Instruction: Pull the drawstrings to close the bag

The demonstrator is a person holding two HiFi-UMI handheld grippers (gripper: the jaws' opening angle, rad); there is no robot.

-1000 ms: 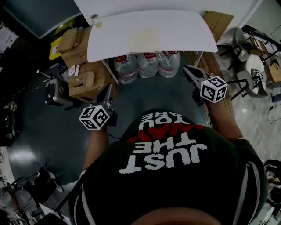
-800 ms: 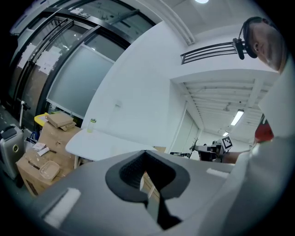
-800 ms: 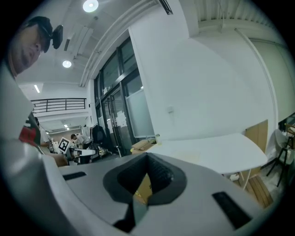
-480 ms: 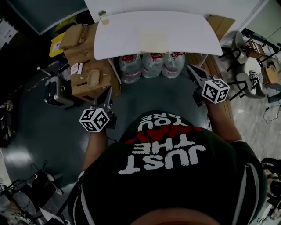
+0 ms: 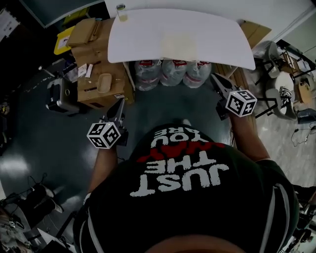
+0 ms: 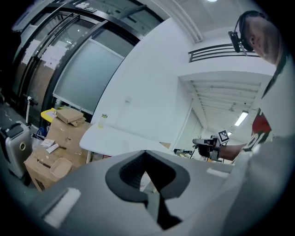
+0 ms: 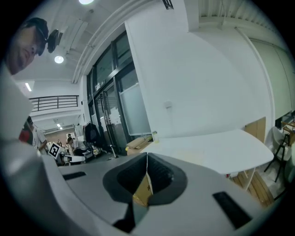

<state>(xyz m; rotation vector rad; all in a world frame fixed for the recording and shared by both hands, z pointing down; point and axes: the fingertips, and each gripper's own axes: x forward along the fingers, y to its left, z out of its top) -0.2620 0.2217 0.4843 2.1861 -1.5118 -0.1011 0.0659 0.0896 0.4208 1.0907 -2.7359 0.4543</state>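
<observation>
A flat, pale cream bag [image 5: 179, 45] lies on the white table [image 5: 148, 47] in the head view; its drawstrings are too small to make out. Both grippers hang in the air short of the table's near edge, apart from the bag. My left gripper [image 5: 121, 103] points toward the table from the lower left, jaws shut with nothing between them [image 6: 145, 152]. My right gripper [image 5: 214, 77] is level with the table's right end, also shut and holding nothing [image 7: 147, 156]. Each gripper view shows the table ahead [image 6: 115, 138] [image 7: 216, 147].
Cardboard boxes [image 5: 98, 74] stand left of the table, with a grey case [image 5: 59, 96] beside them. Packs of water bottles [image 5: 170, 71] sit under the table. A small bottle [image 5: 121, 12] stands on its far left corner. Chairs [image 5: 281, 84] crowd the right.
The person has moved closer to the table with both grippers carried forward; the table and boxes sit lower and larger in the head view. Both grippers stay shut.
</observation>
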